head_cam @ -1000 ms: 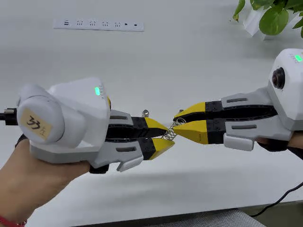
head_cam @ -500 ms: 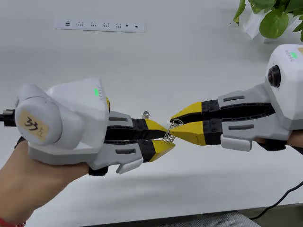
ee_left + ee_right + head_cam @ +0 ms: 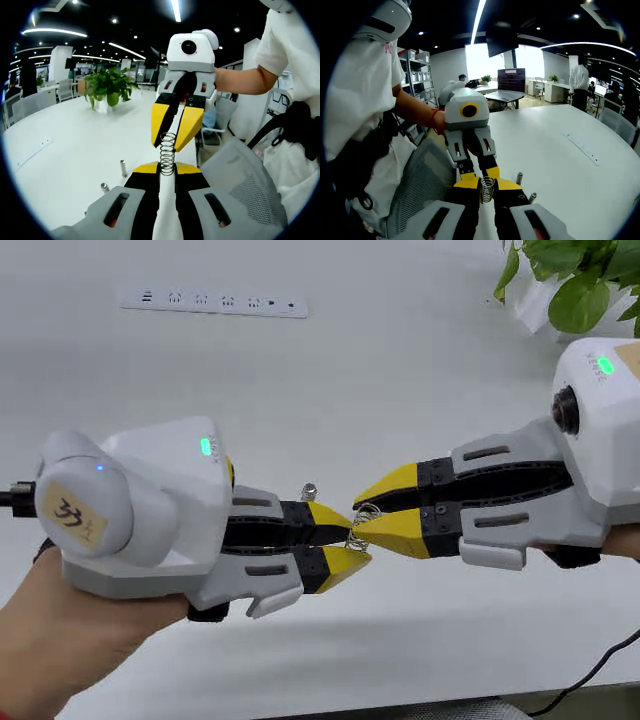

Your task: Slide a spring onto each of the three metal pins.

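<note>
Closing in now: the right gripper (image 3: 169, 146) has brought its yellow tips nearer the left gripper (image 3: 167, 170) than a second ago, and fewer coils of the spring (image 3: 167, 152) show between them in the head view. Both sets of jaws are pinched narrow, one on each end of that spring, which is up in the air, well above the table (image 3: 300, 370). Whether a pin already runs inside the coils, I can't tell; the wire hides it.

My read is that the squeeze is either a hand-over or a push of the spring along something gripped on the left, so this step is in its last stretch.

Down on the table, the far pin (image 3: 123, 167) and the near pin (image 3: 104, 187) stand upright and look bare, well apart from the grippers. By that count, at least two springs are not yet on. Farther out sit the power strip (image 3: 215, 300) and the plant (image 3: 575, 285).
</note>
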{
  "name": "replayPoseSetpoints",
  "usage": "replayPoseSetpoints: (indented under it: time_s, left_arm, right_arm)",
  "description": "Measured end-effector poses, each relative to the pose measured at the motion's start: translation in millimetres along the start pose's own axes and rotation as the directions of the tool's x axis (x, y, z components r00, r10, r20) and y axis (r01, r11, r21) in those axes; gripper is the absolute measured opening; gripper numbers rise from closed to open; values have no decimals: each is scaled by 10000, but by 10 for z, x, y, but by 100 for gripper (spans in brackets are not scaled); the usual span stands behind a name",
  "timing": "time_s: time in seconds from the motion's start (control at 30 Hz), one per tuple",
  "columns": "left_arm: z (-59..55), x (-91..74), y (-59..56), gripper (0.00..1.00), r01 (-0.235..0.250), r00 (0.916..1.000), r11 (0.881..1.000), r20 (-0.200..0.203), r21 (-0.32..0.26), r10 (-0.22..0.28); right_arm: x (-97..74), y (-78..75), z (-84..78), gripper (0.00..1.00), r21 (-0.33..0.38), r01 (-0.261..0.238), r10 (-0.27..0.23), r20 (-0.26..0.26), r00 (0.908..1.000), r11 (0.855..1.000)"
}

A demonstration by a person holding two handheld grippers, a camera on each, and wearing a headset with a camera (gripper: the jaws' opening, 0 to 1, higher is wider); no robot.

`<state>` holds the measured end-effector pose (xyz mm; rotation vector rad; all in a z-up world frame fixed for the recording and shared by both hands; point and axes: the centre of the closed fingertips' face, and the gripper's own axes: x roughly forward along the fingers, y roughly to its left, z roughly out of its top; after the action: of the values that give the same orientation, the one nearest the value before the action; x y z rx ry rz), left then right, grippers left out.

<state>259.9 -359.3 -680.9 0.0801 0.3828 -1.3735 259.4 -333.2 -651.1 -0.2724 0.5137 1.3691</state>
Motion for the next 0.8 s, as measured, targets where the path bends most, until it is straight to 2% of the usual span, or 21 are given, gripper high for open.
replayPoseSetpoints:
  time_s: [0.33,0.43,0.47,0.53,0.6,0.7,0.8]
  left_arm:
    - [26,5,-13,6,-4,9999,10000,145,-60,5]
    - [18,6,-11,6,-11,10000,10000,93,-41,11]
    - [10,5,-8,6,-18,10000,10000,51,-19,19]
    - [3,5,0,6,-46,10000,10000,5,26,46]
    - [-6,10,9,6,-74,10000,9999,-63,71,74]
    - [-24,24,8,6,-76,9997,9998,-213,190,80]
    - [-37,39,2,6,-41,9995,9997,-320,238,48]
  right_arm:
    - [-10,12,15,7,-156,-106,103,-205,9997,9998]
    - [-32,-2,-28,12,-346,-190,165,-737,9971,9992]
    - [-56,-18,-54,13,-678,-274,198,-1098,9938,9973]
    - [-89,-19,-68,14,-1045,-532,371,-1511,9878,9931]
    - [-108,6,-49,15,-1251,-934,671,-2002,9775,9877]
    - [-124,-18,-34,15,-1996,-1402,796,-2845,9554,9698]
    - [-92,-14,-31,15,-2450,-2132,1172,-3547,9276,9458]
